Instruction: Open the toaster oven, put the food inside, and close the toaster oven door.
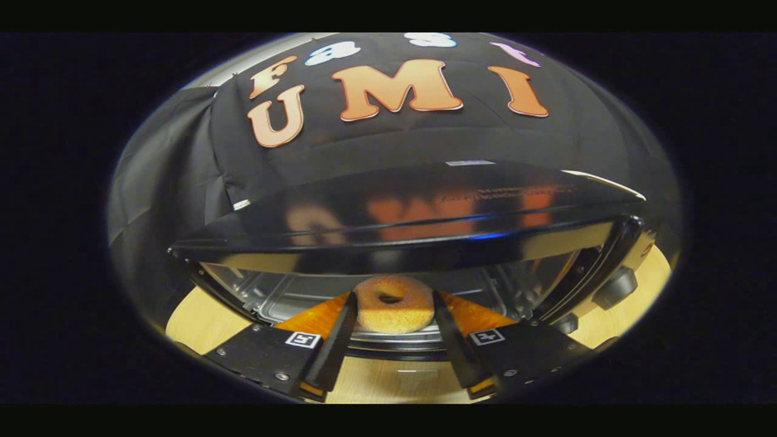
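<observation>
So here's where I'm at with the toaster oven job. My hand-held gripper has the food in it: a round, golden-brown doughnut with a hole in the middle, sitting right between the two fingers. Both fingers look pressed against its sides, so I'd call the grip closed down to about the doughnut's width, not slack.

The glossy black toaster oven is right in front of me, taking up most of what I can see. Its shiny metal cavity is showing behind and around the doughnut, so the oven is already open, which is step one done. I can't make out the door itself for sure; the dark curved band just under the doughnut could be its edge or the front lip, hard to say with the fisheye warp. There are dark round knobs off to the right side of the oven, and the whole thing sits on a light wooden counter.

The doughnut looks to be at the mouth of the cavity, just over the front lip. I can't tell whether it's resting on anything yet.

So I'd say roughly halfway. Still left: get it fully onto the rack or tray inside, let go, back the fingers out, then swing the door closed.
</observation>
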Available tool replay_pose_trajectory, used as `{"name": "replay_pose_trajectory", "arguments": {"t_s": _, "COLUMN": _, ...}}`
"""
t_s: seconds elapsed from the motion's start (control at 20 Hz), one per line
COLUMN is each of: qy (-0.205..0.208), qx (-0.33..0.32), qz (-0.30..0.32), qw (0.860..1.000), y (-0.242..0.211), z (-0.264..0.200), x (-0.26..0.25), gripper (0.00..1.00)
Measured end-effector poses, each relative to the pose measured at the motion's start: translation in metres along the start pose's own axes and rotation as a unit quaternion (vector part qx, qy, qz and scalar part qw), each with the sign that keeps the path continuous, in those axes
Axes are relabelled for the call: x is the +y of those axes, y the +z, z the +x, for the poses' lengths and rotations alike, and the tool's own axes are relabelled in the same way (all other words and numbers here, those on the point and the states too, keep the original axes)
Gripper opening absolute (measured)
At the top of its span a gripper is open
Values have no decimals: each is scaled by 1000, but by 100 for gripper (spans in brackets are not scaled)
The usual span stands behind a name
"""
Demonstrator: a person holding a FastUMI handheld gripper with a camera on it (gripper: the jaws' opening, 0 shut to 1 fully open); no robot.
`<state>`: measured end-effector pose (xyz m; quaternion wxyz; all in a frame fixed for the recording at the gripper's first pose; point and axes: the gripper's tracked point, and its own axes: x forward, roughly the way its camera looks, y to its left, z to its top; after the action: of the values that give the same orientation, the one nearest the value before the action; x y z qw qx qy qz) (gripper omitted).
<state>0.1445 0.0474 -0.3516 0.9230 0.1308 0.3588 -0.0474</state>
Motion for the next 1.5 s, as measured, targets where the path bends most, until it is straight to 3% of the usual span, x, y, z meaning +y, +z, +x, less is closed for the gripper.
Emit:
{"name": "replay_pose_trajectory", "arguments": {"t_s": 0.2, "qy": -14, "qx": -30, "qz": -57, "qw": 998, "y": 11, "z": -28, "x": 0, "gripper": 88}}
{"name": "replay_pose_trajectory", "arguments": {"t_s": 0.4, "qy": 6, "qx": -41, "qz": -56, "qw": 998, "y": 12, "z": -74, "x": 8, "gripper": 95}}
{"name": "replay_pose_trajectory", "arguments": {"t_s": 0.6, "qy": 47, "qx": -16, "qz": -44, "qw": 998, "y": -26, "z": -114, "x": 19, "gripper": 95}}
{"name": "replay_pose_trajectory", "arguments": {"t_s": 1.0, "qy": 75, "qx": 46, "qz": -43, "qw": 995, "y": -110, "z": -166, "x": 24, "gripper": 93}}
{"name": "replay_pose_trajectory", "arguments": {"t_s": 1.3, "qy": 53, "qx": 64, "qz": -33, "qw": 996, "y": -142, "z": -188, "x": 5, "gripper": 87}}
{"name": "replay_pose_trajectory", "arguments": {"t_s": 1.5, "qy": 28, "qx": 83, "qz": -24, "qw": 996, "y": -156, "z": -179, "x": -11, "gripper": 86}}
